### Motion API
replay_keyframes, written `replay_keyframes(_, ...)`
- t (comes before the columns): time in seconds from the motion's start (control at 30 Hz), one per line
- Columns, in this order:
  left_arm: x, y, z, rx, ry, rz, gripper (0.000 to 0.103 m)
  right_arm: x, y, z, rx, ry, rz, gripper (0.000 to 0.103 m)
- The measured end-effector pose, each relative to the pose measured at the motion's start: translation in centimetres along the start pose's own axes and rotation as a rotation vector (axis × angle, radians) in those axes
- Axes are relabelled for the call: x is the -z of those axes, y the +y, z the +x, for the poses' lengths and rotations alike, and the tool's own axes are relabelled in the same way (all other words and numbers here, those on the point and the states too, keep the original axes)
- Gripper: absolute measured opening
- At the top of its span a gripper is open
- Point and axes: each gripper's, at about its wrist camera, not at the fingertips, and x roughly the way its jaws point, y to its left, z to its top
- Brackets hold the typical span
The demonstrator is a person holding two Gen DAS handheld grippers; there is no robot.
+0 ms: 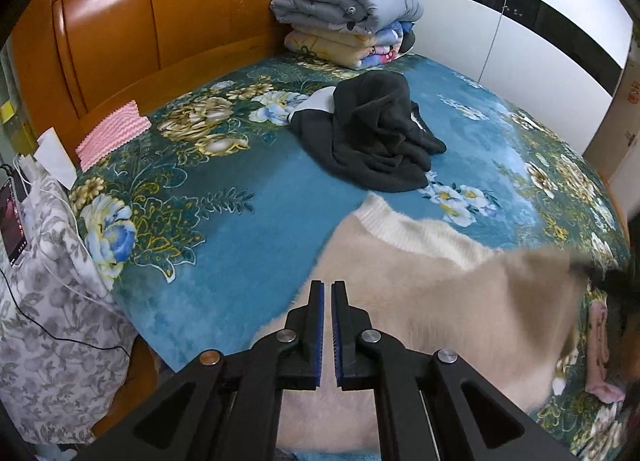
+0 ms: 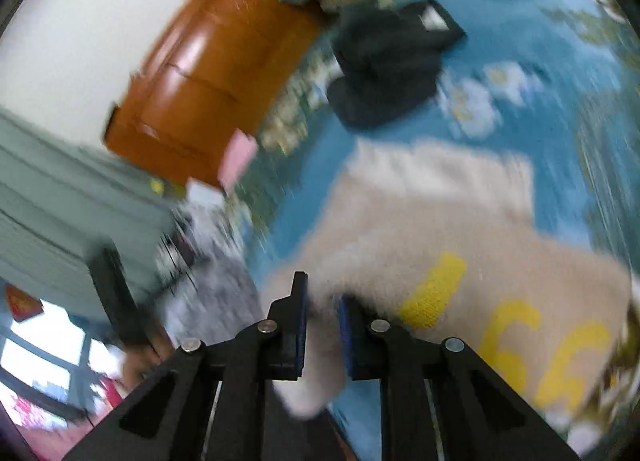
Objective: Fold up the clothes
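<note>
While a fold is being formed, the beige sweater (image 2: 440, 229) is being pinched by the right gripper (image 2: 322, 301); the left gripper (image 1: 327, 289), nearly closed, is gripping nothing at 6 o'clock.

Fuzzy beige knit sweater (image 1: 420, 293) on plush bedspread (image 1: 248, 197); glossy wooden headboard (image 1: 152, 13).

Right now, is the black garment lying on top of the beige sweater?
No. In the left wrist view the black garment sits bunched farther up the bed, with blue blanket showing between it and the beige sweater.
</note>
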Motion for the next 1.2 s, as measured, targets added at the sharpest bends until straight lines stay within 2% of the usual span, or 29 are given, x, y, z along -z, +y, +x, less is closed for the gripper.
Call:
replay_keyframes(0.03,0.0,0.0,0.1,0.000,0.000,0.003,0.006,-1.7,0.3,0.2,-0.002,-0.020,-0.006,0.014)
replay_keyframes(0.1,0.0,-0.2,0.3,0.000,0.000,0.010,0.014,-4.5,-0.5,1.8,0.020,-0.030,0.025,0.014)
replay_keyframes(0.17,0.1,-0.6,0.4,0.010,-0.005,0.023,0.035,-7.4,-1.3,3.5,0.044,-0.039,0.058,0.014)
replay_keyframes(0.23,0.4,-1.4,0.5,0.020,-0.012,0.050,0.045,-10.2,-2.2,5.2,0.068,-0.048,0.092,0.014)
replay_keyframes(0.3,0.8,-2.3,0.8,0.029,-0.009,0.086,0.053,-11.5,-3.6,6.6,0.099,-0.037,0.131,0.014)
replay_keyframes(0.37,1.3,-3.3,1.2,0.033,0.003,0.128,0.066,-12.6,-4.8,7.9,0.127,-0.023,0.167,0.014)
replay_keyframes(0.4,1.8,-3.9,1.8,0.027,0.025,0.160,0.068,-12.9,-5.2,8.3,0.130,-0.018,0.182,0.014)
replay_keyframes(0.53,3.9,-6.5,4.8,-0.030,0.131,0.299,0.069,-14.2,-6.4,9.8,0.136,0.003,0.220,0.014)
replay_keyframes(0.77,8.3,-9.6,10.9,-0.142,0.297,0.534,0.069,-14.9,-6.6,10.0,0.149,0.065,0.163,0.016)
replay_keyframes(0.93,9.8,-10.4,12.8,-0.226,0.308,0.644,0.071,-15.5,-6.2,7.2,0.131,0.041,0.120,0.017)
replay_keyframes(1.0,10.0,-10.3,13.1,-0.253,0.292,0.657,0.071,-15.4,-5.5,5.3,0.143,0.021,0.053,0.019)
replay_keyframes(1.03,9.8,-10.0,13.1,-0.261,0.285,0.653,0.071,-15.4,-5.2,4.8,0.168,0.018,0.020,0.025)
replay_keyframes(1.07,9.6,-9.7,13.1,-0.269,0.277,0.644,0.071,-15.1,-4.8,4.4,0.236,0.024,-0.048,0.037)
replay_keyframes(1.13,9.0,-9.1,12.8,-0.271,0.259,0.617,0.072,-14.4,-4.3,4.8,0.382,0.070,-0.187,0.049)
replay_keyframes(1.2,8.2,-8.2,12.4,-0.267,0.235,0.584,0.072,-13.6,-4.2,6.6,0.459,0.136,-0.282,0.052)
